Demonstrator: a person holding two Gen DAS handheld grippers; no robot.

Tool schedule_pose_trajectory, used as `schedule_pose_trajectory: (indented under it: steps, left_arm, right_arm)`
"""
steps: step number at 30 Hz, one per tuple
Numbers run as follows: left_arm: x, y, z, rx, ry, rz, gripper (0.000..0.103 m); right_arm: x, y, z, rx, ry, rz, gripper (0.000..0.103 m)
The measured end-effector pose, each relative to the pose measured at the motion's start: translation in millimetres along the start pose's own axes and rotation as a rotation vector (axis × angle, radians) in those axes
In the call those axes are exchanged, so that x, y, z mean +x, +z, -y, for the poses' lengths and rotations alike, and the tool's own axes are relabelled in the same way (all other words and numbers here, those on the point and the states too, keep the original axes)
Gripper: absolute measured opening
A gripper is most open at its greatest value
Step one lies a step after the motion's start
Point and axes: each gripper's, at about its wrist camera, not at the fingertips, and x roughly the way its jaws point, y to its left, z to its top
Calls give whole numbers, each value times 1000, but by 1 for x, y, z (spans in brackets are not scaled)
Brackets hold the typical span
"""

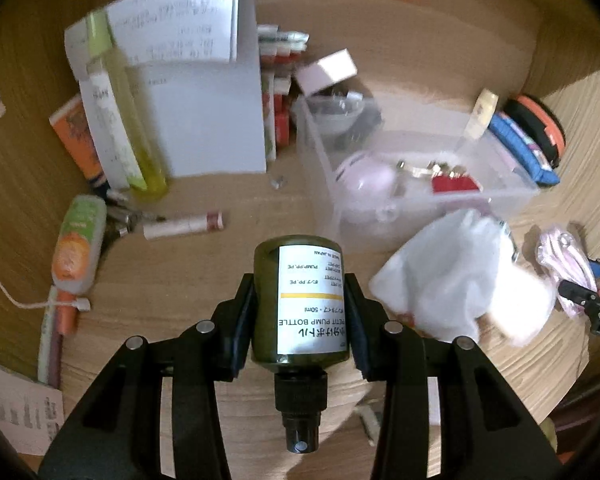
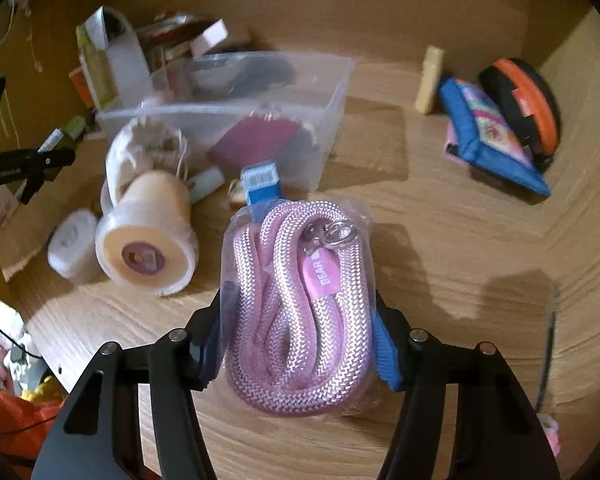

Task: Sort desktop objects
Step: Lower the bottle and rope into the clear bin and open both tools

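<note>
The left gripper [image 1: 300, 312] pinches a dark green pump bottle [image 1: 300, 300] between its two pads, the pump head pointing back toward the camera and the white label facing up. The bottle is held above the near part of the wooden desk [image 1: 236, 200]. Just right of it lies a white drawstring bag [image 1: 460, 276]; beyond that stands a clear plastic bin [image 1: 420, 196] holding small items, among them a red one. On the far left, a sheet of paper [image 1: 204, 120] leans upright beside a yellow-green bottle [image 1: 136, 120], and a small tube [image 1: 184, 226] lies flat on the desk near them.

The right gripper [image 2: 300, 340] clamps a pink braided rope [image 2: 300, 312], coiled inside a clear wrapper, with a metal clasp at its far end. The bundle is held over the near middle of the desk. To the left lies a cream-coloured roll [image 2: 148, 240] on its side, touching a smaller white roll [image 2: 72, 244]. At the far right, a blue pouch [image 2: 492, 136] rests against a black and orange case [image 2: 524, 104].
</note>
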Motion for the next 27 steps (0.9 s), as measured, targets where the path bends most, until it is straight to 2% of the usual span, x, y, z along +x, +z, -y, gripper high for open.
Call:
schedule_pose_trajectory:
  steps: [7, 15, 21, 27]
  left_arm:
    - [-19, 24, 15, 20, -22, 73, 41]
    - [-24, 54, 35, 40, -56, 128, 41]
    - [-20, 80, 43, 43, -95, 137, 41]
    - [-2, 104, 55, 41, -133, 113, 41]
  right_arm:
    - [-29, 24, 4, 2, -14, 121, 57]
    - [-38, 52, 1, -8, -9, 185, 57]
    - [-40, 82, 5, 22, 25, 252, 57]
    - [-19, 116, -1, 42, 58, 260, 57]
